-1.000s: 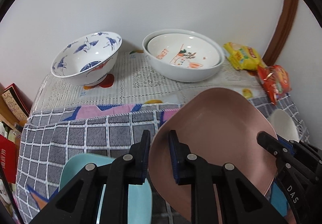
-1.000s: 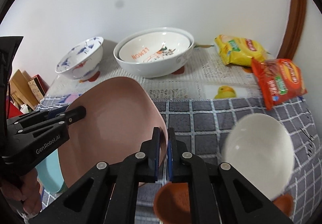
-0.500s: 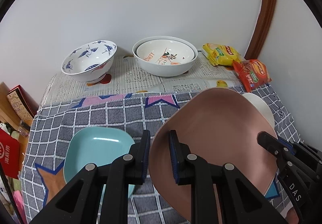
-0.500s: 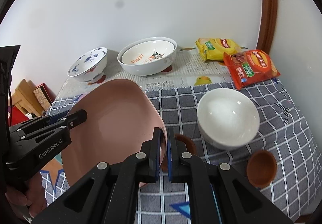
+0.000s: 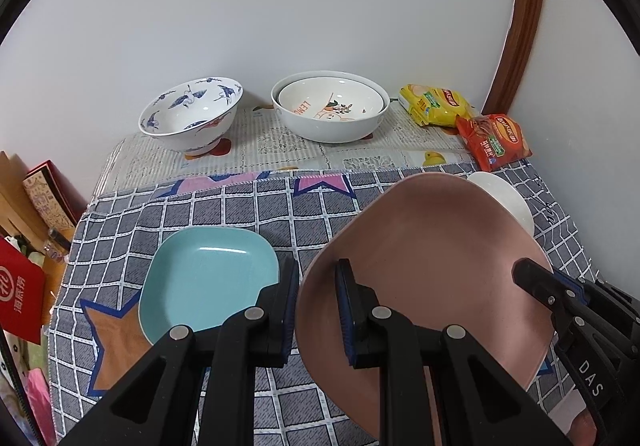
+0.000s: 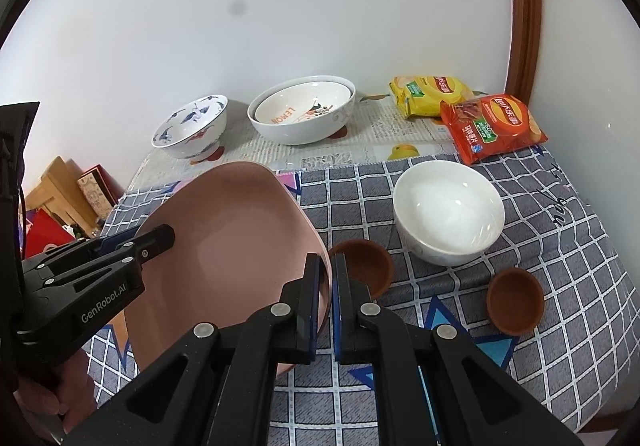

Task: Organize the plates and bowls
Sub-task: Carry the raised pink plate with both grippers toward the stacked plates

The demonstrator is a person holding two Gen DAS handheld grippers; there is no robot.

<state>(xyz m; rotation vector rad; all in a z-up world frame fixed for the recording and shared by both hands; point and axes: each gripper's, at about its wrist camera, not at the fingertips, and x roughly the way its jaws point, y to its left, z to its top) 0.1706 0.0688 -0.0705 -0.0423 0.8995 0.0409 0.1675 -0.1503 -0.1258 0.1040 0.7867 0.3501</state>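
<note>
Both grippers hold a pink plate (image 5: 424, 258) above the table; it also shows in the right wrist view (image 6: 236, 234). My left gripper (image 5: 318, 306) is shut on its left rim. My right gripper (image 6: 327, 286) is shut on its right rim. A light blue plate (image 5: 204, 278) lies on the checked cloth below and left of the pink plate. A white bowl (image 6: 448, 209) and two small brown cups (image 6: 364, 264) (image 6: 514, 300) stand on the right. A blue-patterned bowl (image 5: 192, 115) and two nested white bowls (image 5: 330, 109) stand at the back.
A yellow snack bag (image 6: 432, 93) and a red one (image 6: 492, 125) lie at the back right by the wall. Boxes and red packaging (image 5: 24, 286) sit off the table's left edge. The wall runs close behind the table.
Both grippers have pulled back and risen with the pink plate. The table looks farther off, and the blue plate, white bowl and brown cups have come fully into view.
</note>
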